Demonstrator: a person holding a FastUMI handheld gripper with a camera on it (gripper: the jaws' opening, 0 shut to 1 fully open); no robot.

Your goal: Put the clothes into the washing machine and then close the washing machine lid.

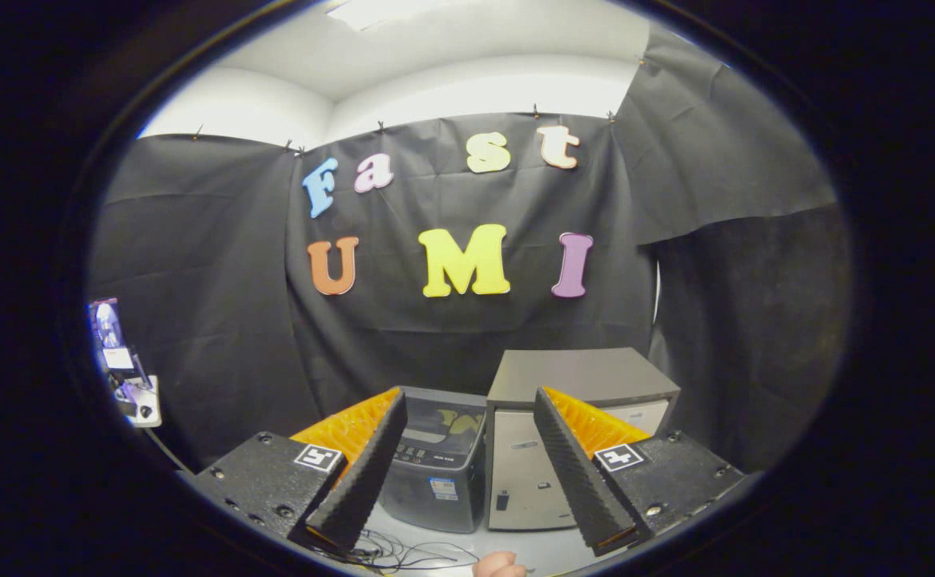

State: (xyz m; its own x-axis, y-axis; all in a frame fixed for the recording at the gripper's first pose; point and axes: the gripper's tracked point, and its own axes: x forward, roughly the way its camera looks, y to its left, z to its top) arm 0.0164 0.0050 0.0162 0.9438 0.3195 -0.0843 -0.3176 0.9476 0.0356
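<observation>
- The gripper (470, 473) is held in the air with its two fingers spread wide apart and nothing between them; it grips no object.
- The washing machine (435, 473), a small dark top-loader, stands on the pale table (547, 553) beyond the fingers, at about 11 o'clock from the gap between them, its left part hidden behind the left finger (359, 473).
- Its lid (445, 421) lies flat on top and looks closed, with a row of controls along the near edge.
- A grey metal cabinet (575, 417), taller than the washer, stands just beside it at about 1 o'clock; whether the two touch I cannot tell. The right finger (579, 473) covers part of its front.
- A tangle of thin dark cables (403, 553) lies on the table in front of the washer, at about 7 o'clock from the gap.
- A fingertip of a person's hand (501, 566) shows at 6 o'clock, nearest the camera.
- A small device on a mount (126, 373) stands well apart at about 9 o'clock, against the booth wall (211, 320).
- I cannot make out any clothes.
</observation>
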